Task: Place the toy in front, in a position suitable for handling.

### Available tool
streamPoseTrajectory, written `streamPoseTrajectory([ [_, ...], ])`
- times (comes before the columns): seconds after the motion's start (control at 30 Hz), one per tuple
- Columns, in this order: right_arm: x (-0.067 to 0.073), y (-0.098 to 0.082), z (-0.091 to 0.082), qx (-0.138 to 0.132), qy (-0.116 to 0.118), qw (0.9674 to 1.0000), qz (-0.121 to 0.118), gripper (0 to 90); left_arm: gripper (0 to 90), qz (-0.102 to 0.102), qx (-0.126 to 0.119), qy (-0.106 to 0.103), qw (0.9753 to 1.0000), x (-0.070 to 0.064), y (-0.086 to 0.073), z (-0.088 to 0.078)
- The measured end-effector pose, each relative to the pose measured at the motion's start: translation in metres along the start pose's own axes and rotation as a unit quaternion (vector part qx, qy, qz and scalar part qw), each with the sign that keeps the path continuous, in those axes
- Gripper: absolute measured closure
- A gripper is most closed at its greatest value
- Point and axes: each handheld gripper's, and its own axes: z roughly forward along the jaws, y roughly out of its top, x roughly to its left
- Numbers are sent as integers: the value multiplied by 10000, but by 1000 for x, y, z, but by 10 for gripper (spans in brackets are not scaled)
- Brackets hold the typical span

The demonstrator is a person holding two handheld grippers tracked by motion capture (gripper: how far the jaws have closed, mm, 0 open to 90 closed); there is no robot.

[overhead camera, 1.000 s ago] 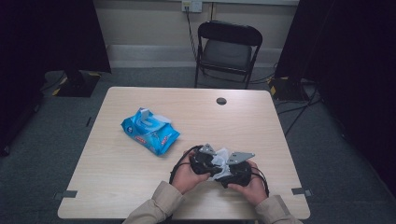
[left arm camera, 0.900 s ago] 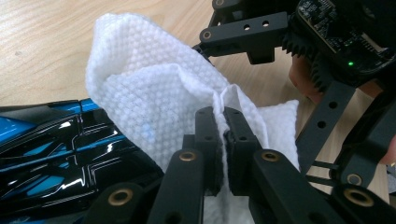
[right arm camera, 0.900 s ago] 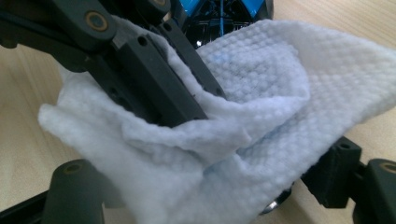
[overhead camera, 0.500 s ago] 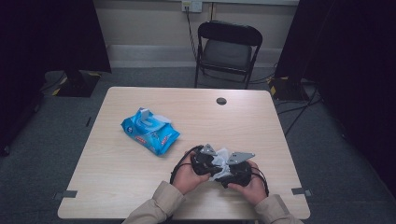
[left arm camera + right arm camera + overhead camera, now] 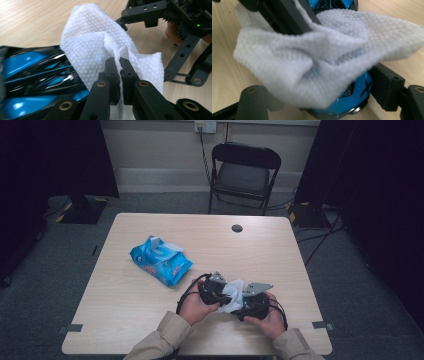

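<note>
The big wooden table (image 5: 150, 320) holds everything. Behind it stands a black folding chair (image 5: 243, 175), and a small dark round hole (image 5: 237, 228) sits in the table top near the far edge.

A blue pack of wipes (image 5: 161, 260) lies on the table, to the left of the middle. A bit of white wipe pokes out of its top. It is well apart from the hands.

Near the front edge, a person holds two tools close together. The left hand (image 5: 192, 306) holds the left hand-held gripper (image 5: 119, 72). The right hand (image 5: 270, 320) holds the right hand-held gripper (image 5: 248, 301).

Between the two tools is a white wipe (image 5: 100, 47) with a bumpy dotted skin. The left hand-held gripper is clenched tight on a fold of this wipe, and its two black jaws nearly touch with the wipe pinched between them.

The wipe is draped over a small shiny blue toy (image 5: 352, 92) with black marks on it. The right hand-held gripper has its jaws spread wide, one on each side of the blue toy. The wipe covers much of the toy, so I cannot tell if the jaws press on it or just stand beside it.
</note>
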Motion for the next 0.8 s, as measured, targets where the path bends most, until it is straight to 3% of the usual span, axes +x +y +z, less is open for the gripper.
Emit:
streamPoseTrajectory([
  [0.43,0,0,0,-4,1,10000,10,252,866,-165,38,342,9993,19,-8,-16],
  [0.53,0,0,0,-4,1,10000,8,252,866,-407,-98,193,9989,25,-10,-18],
  [0.7,0,0,0,-4,2,10000,8,252,867,-368,-62,239,9990,25,-8,-21],
  [0.8,0,0,0,-4,2,10000,7,253,866,-296,-83,448,9985,28,-8,-25],
])
